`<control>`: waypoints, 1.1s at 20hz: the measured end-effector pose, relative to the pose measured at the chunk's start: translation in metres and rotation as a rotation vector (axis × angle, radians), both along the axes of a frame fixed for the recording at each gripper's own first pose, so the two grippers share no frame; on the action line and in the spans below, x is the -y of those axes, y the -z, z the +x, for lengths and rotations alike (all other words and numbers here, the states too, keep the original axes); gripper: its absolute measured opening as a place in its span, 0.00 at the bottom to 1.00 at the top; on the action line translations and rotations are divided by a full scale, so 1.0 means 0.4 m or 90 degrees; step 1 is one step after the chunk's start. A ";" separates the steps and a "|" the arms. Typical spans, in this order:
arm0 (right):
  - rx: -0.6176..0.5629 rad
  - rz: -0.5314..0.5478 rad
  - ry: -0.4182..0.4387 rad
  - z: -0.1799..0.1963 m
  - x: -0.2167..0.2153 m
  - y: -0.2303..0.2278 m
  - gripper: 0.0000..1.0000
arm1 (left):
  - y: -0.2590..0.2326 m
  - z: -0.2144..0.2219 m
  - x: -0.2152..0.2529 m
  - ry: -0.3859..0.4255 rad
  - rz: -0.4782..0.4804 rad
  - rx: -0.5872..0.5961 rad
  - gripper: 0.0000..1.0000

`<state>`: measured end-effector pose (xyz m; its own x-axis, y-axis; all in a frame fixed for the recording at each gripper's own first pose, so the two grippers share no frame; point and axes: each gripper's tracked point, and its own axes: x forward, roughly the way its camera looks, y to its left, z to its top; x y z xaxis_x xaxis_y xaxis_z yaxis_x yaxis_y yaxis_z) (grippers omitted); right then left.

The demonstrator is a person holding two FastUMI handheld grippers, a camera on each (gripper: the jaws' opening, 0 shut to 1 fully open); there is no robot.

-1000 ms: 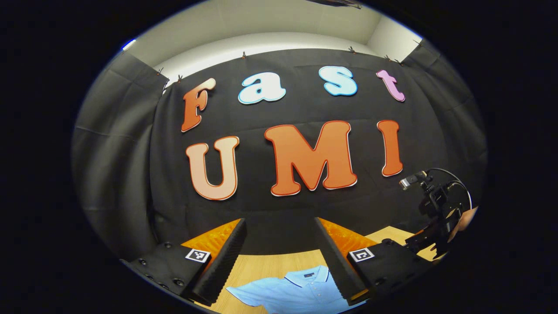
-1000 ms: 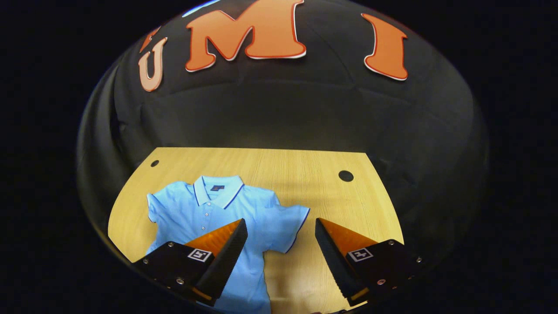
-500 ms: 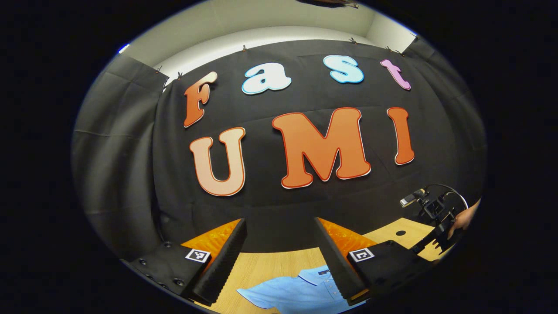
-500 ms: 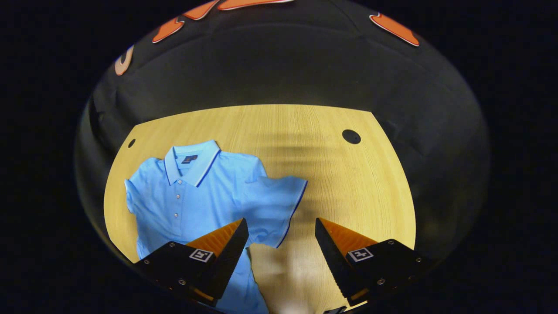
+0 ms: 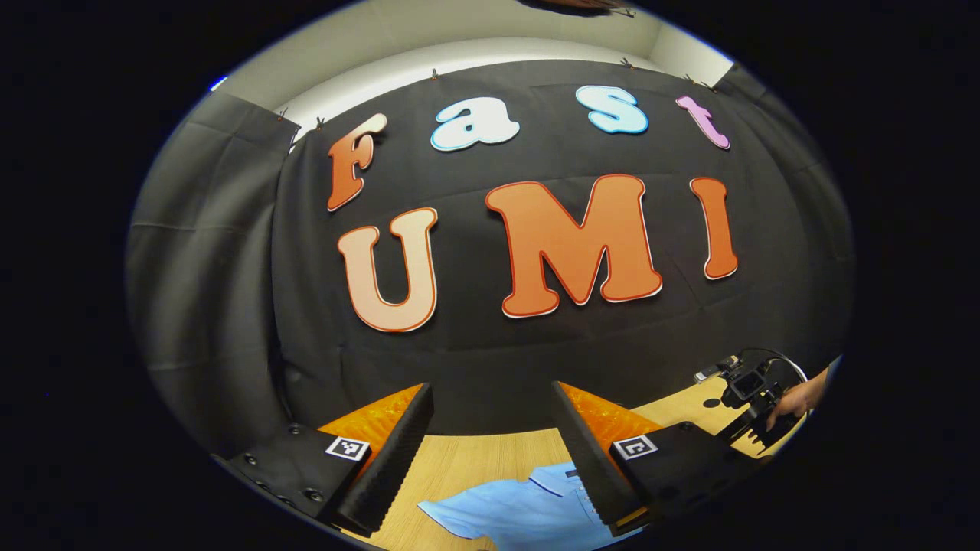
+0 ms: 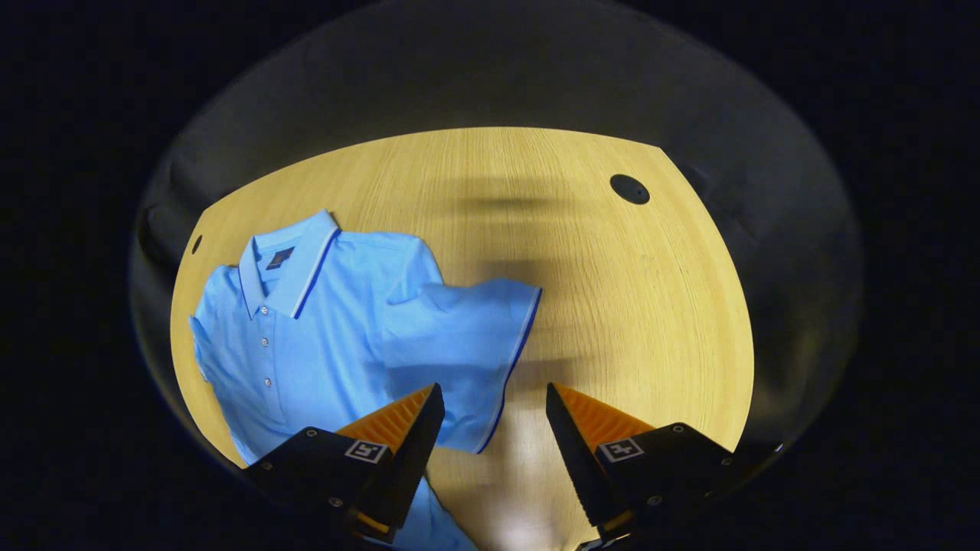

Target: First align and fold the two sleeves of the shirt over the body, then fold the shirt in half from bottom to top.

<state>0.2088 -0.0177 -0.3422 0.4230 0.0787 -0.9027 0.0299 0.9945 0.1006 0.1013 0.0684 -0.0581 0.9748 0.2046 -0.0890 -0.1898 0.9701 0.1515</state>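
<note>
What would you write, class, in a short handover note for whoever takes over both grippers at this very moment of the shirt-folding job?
Right gripper: open, holding nothing, poised above the hem of the nearer sleeve.
Left gripper: open, holding nothing, raised and aimed mostly at the booth wall, with the shirt's collar end low in its view.
Shirt: light blue polo, lying face up on the wooden table, collar away from the right gripper, both sleeves spread out to the sides.
Done: nothing folded.
Left: fold both sleeves over the body, then fold the shirt in half from bottom to top.
</note>
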 end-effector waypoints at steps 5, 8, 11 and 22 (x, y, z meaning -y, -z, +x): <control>-0.022 -0.002 0.028 0.012 0.004 0.034 0.77 | 0.011 0.002 -0.019 -0.011 -0.003 -0.008 1.00; -0.032 0.000 0.040 0.018 -0.002 0.050 0.70 | 0.018 -0.004 -0.025 -0.015 -0.008 -0.014 1.00; -0.037 0.002 0.042 0.021 -0.008 0.055 0.60 | 0.021 -0.011 -0.030 -0.019 -0.012 -0.015 1.00; -0.044 0.022 0.064 0.026 -0.025 0.060 0.13 | 0.028 -0.035 -0.026 -0.008 -0.027 -0.030 1.00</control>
<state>0.2194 -0.0076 -0.3660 0.3665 0.0712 -0.9277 0.1371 0.9821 0.1295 0.0871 0.0788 -0.0694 0.9667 0.2119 -0.1436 -0.1957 0.9734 0.1191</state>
